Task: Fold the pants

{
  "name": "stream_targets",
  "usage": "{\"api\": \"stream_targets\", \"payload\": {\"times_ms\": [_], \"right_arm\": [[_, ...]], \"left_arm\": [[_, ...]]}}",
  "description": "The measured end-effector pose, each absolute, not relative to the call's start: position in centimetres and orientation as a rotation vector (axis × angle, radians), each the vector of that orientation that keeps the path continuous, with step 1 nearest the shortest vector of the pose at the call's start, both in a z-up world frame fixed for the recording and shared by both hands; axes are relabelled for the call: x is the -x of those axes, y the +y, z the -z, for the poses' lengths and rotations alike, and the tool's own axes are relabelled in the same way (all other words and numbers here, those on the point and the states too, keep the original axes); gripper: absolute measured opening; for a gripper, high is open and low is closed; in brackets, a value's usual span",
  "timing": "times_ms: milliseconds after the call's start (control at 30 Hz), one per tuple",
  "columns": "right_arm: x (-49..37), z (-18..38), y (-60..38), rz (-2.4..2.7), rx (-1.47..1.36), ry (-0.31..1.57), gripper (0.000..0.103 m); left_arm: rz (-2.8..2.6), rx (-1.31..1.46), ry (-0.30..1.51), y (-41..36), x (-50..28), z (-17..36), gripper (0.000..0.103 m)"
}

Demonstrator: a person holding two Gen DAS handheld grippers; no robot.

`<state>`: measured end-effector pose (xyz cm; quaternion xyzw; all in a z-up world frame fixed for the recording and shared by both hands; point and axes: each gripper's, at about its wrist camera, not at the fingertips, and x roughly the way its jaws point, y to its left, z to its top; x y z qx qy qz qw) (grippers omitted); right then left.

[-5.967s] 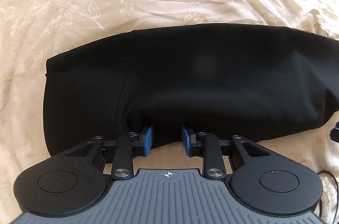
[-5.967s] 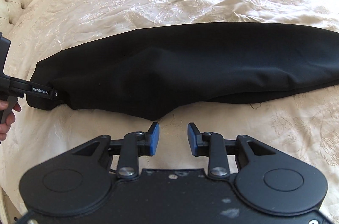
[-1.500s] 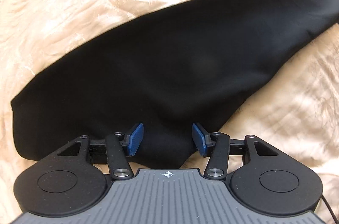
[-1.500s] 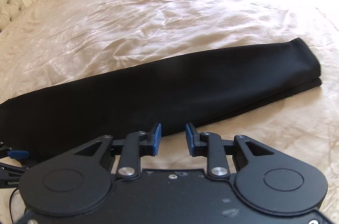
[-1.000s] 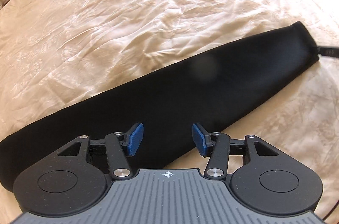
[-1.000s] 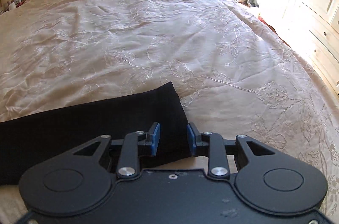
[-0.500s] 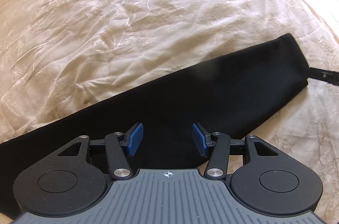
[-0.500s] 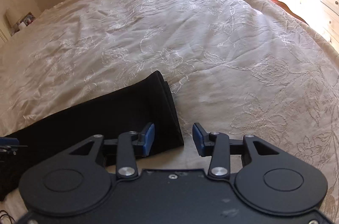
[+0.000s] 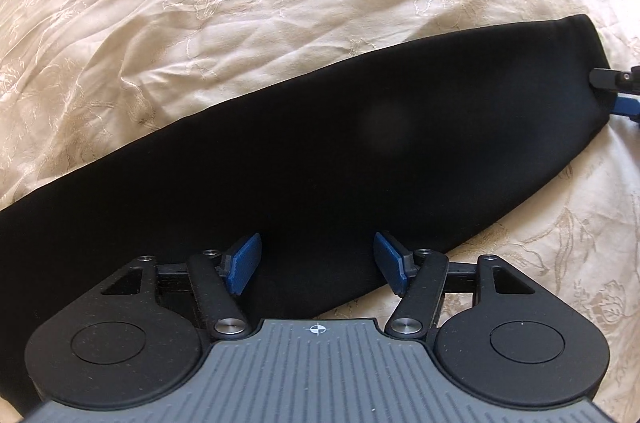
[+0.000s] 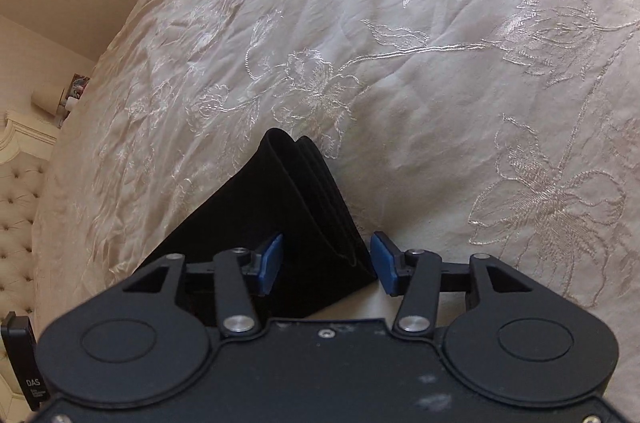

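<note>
Surface: cream embroidered bedspread (image 9: 280, 3), wrinkled, fills both views.
Pants: black pants (image 9: 360, 151), folded lengthwise, diagonal band from lower left to upper right of left view.
Left gripper (image 9: 316, 265): spread wide over pants' near edge, bottom centre.
Right gripper (image 10: 326, 263): spread, straddling layered hem corner (image 10: 320, 223).
Background: tufted headboard (image 10: 16, 215), left edge.

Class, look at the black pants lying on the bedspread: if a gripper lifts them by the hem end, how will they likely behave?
The black pants will probably flop: they follow the bedspread's contours. The stacked hem layers between the open right gripper fingers may separate unless pinched together. The matte cloth looks unlikely to slip.
</note>
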<state>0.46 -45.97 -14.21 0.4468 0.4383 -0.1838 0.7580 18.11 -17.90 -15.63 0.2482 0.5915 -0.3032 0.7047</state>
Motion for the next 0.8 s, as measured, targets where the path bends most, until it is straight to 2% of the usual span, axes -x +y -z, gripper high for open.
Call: {"api": "stream_targets", "payload": {"times_ms": [467,533,567,600,800], "right_arm": [[-2.5,16.4,-48.7,0.205,-1.028,0.934,0.054],[-2.2,16.0,-48.6,0.225,-1.037,0.93,0.05],[-2.1,15.6,-48.4,0.233,-1.023,0.926,0.04],[-2.1,15.2,-48.2,0.234,-1.011,0.929,0.019],[-2.0,10.3,-46.4,0.275,-0.951,0.847,0.018]], "left_arm": [[0.675,-0.535,1.298,-17.5,-18.1,15.8,0.066],[0.678,-0.529,1.294,-17.5,-17.9,15.5,0.066],[0.68,-0.527,1.293,-17.4,-17.9,15.3,0.066],[0.678,-0.522,1.296,-17.4,-18.1,14.9,0.065],[0.715,-0.464,1.195,-18.5,-18.9,11.1,0.064]]}}
